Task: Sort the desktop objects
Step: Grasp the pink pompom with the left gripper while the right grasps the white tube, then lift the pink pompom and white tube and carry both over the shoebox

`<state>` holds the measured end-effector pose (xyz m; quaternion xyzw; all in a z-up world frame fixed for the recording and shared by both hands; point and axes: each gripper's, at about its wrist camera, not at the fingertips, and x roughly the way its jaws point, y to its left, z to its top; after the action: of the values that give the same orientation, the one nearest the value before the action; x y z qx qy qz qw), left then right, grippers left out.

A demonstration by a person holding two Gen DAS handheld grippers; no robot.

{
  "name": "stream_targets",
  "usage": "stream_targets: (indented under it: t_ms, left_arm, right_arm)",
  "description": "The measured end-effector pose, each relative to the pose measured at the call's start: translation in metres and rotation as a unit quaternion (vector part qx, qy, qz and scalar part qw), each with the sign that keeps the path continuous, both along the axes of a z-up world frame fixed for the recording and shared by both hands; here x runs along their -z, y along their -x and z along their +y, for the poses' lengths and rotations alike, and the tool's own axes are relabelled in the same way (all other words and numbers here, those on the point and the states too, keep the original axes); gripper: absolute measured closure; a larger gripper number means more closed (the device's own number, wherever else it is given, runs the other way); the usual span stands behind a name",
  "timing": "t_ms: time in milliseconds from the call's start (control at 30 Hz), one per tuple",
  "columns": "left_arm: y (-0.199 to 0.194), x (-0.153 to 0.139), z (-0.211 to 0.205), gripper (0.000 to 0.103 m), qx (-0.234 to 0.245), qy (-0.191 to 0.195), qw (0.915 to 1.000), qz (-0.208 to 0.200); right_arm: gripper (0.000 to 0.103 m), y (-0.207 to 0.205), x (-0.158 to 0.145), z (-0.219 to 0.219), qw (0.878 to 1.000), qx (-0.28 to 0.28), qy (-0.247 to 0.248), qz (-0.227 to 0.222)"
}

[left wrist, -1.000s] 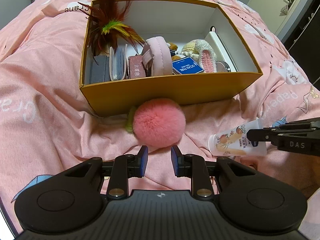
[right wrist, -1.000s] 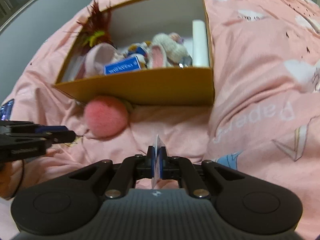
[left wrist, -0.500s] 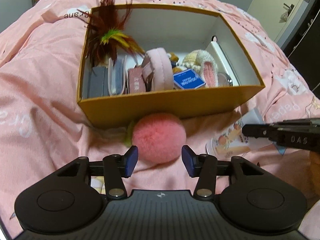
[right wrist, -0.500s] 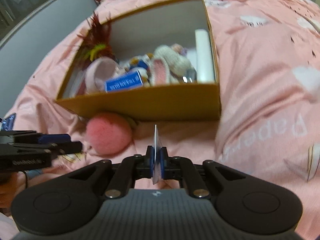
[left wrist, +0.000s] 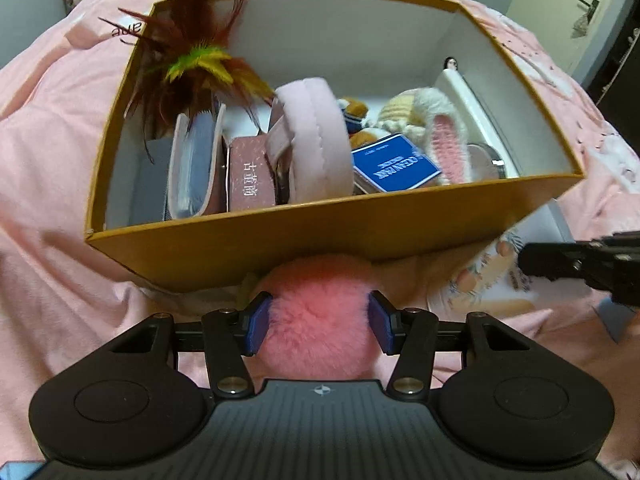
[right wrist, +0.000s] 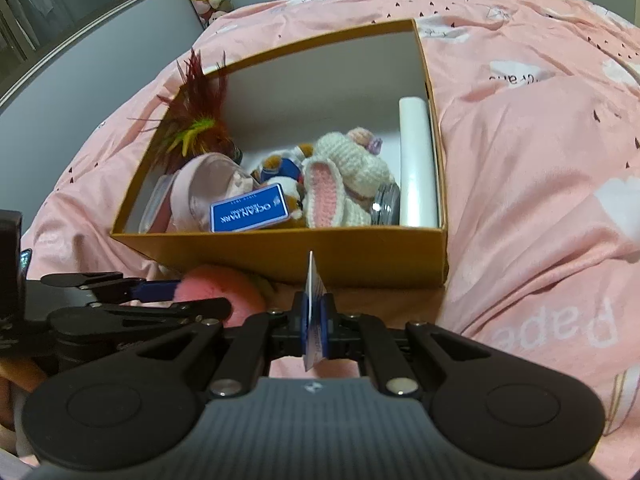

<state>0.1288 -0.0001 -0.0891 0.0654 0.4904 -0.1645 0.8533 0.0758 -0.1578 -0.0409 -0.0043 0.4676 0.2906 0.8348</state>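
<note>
A mustard-yellow cardboard box (left wrist: 340,236) sits on the pink quilt (right wrist: 540,200). Just before its front wall, the left gripper (left wrist: 318,322), jaws just widened, straddles a pink pompom (left wrist: 316,316). Beside it, the right gripper (right wrist: 316,322) pinches a cream tube's (left wrist: 476,280) flat end.

My own left gripper (left wrist: 318,322) hides the lower half of the pink pompom (left wrist: 316,300), and the box's (left wrist: 280,240) front wall covers its top. Whether my pads press its fur, I cannot tell. The tube (left wrist: 484,280) held in my right gripper (right wrist: 316,320) shows only edge-on there, its print unreadable.
</note>
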Motion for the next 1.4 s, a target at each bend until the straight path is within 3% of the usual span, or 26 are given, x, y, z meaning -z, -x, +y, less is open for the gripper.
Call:
stream_targets:
  t_ms: [467,733,1067,1400]
  left_arm:
    - [-0.016,0.033,-0.009,0.045,-0.006,-0.037,0.9990,0.024]
    - [-0.010,0.027,-0.006,0.052,-0.013,-0.031,0.9993,0.016]
    - [0.006,-0.004,0.016,0.053,-0.020,0.027,0.9994,0.011]
    - [0.022,-0.058,0.031,0.054,-0.019,0.128,0.9915,0.013]
  right_arm:
    - [0.096,-0.013,0.018,-0.003,1.000,0.011,-0.009,0.016]
    - [0.096,-0.012,0.017,0.000,1.000,0.011,-0.007,0.008]
    - [0.096,-0.005,-0.002,-0.006,1.000,0.018,-0.014,-0.011]
    - [0.096,0.004,-0.026,-0.011,0.999,0.011,-0.041,-0.020]
